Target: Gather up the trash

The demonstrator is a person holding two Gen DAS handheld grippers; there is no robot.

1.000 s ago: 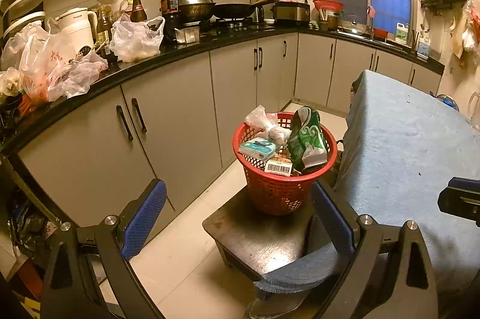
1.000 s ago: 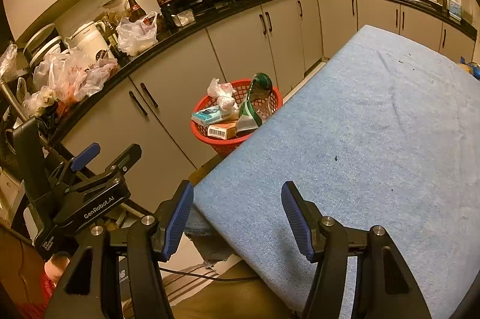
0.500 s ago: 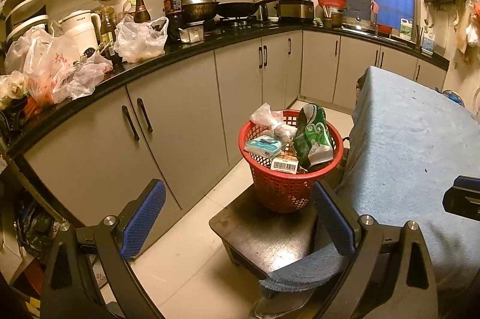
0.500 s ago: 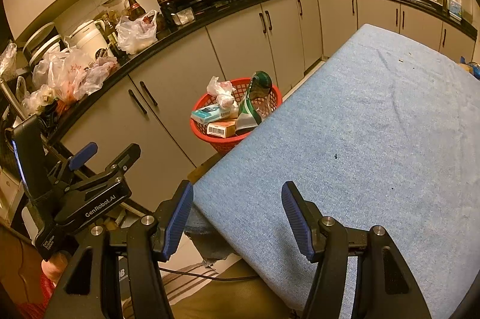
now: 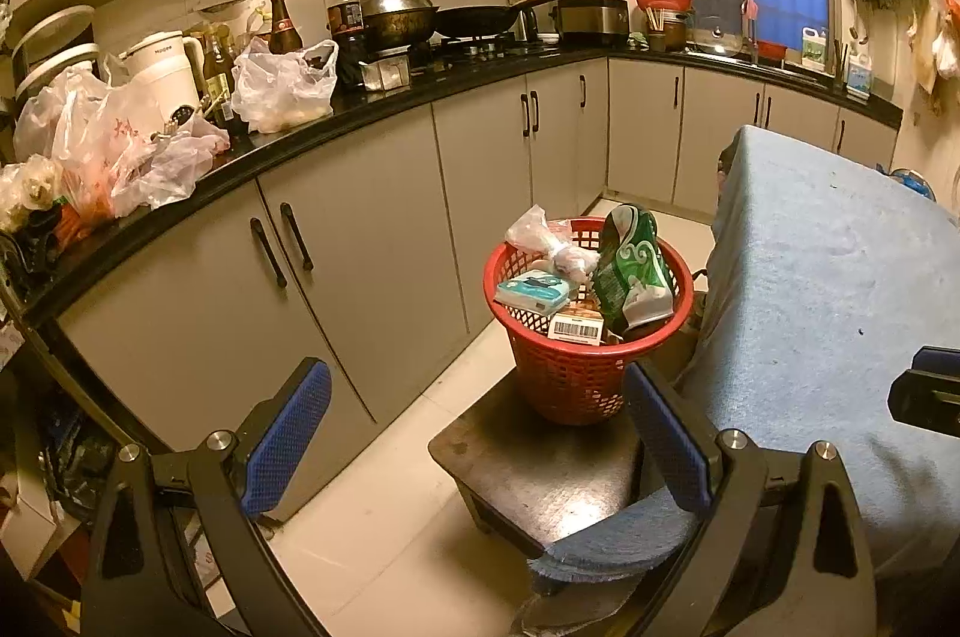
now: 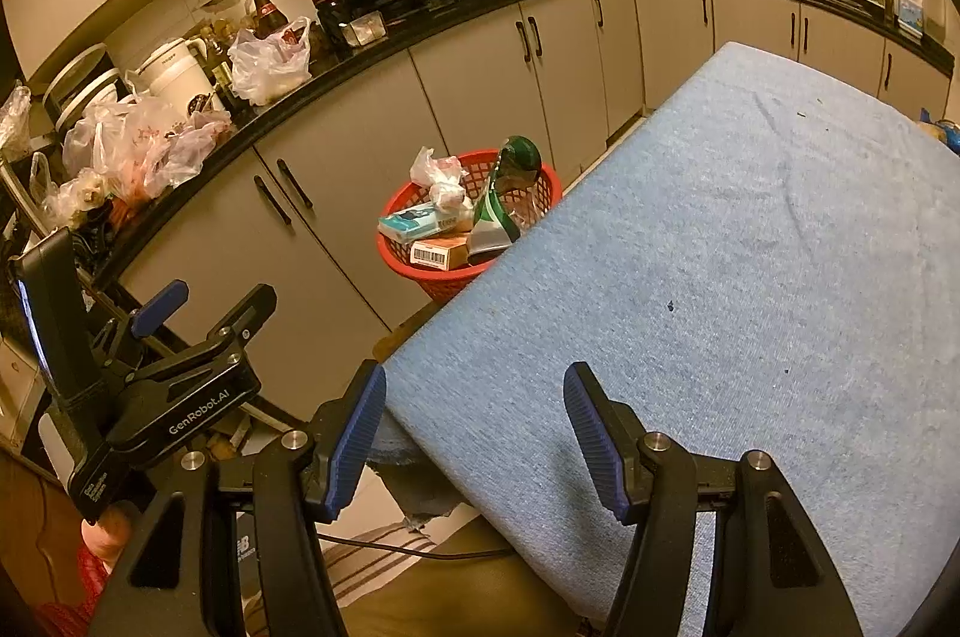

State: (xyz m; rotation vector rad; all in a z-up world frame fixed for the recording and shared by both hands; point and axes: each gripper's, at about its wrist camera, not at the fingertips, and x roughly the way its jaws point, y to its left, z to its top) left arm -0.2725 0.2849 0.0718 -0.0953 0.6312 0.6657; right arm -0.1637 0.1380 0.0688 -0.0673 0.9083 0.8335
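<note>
Left wrist view: we're holding the left gripper [image 5: 477, 442] spread wide and empty, facing the red basket [image 5: 585, 373] heaped with trash on the dark stool [image 5: 528, 469]. We're thinking the green bag [image 5: 633, 268] could spill if bumped.

Right wrist view: the right gripper [image 6: 474, 436] is hovering, released, over the near blue tablecloth [image 6: 750, 247]; snagging it seems possible.

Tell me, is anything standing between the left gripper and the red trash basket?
Nothing visible does. The left gripper is open and empty, and the red basket stands on a dark stool straight ahead. Only bare stool top lies between them. The blue-covered table is close on the right side.
</note>
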